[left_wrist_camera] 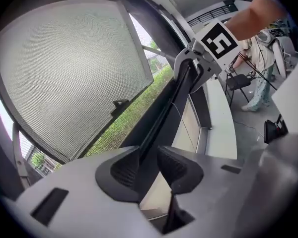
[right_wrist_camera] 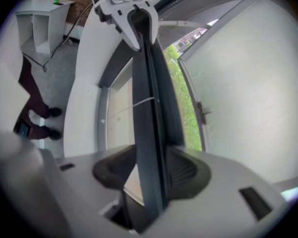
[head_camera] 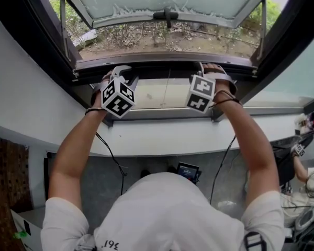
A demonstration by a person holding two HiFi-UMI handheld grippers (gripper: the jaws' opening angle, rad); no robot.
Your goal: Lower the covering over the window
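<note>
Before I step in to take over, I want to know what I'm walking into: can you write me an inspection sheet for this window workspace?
Surface: white sill runs under the window.
Job's things: dark rail lies across the window opening; sash is swung open outward.
Clutter: nothing seen.
Grippers: left hand-held gripper and right hand-held gripper are each clamped on the dark rail, apart along it.
Cables: left cable and right cable hang down from the grippers.
Surroundings: soil and plants lie outside; a second person is at the right edge.
</note>
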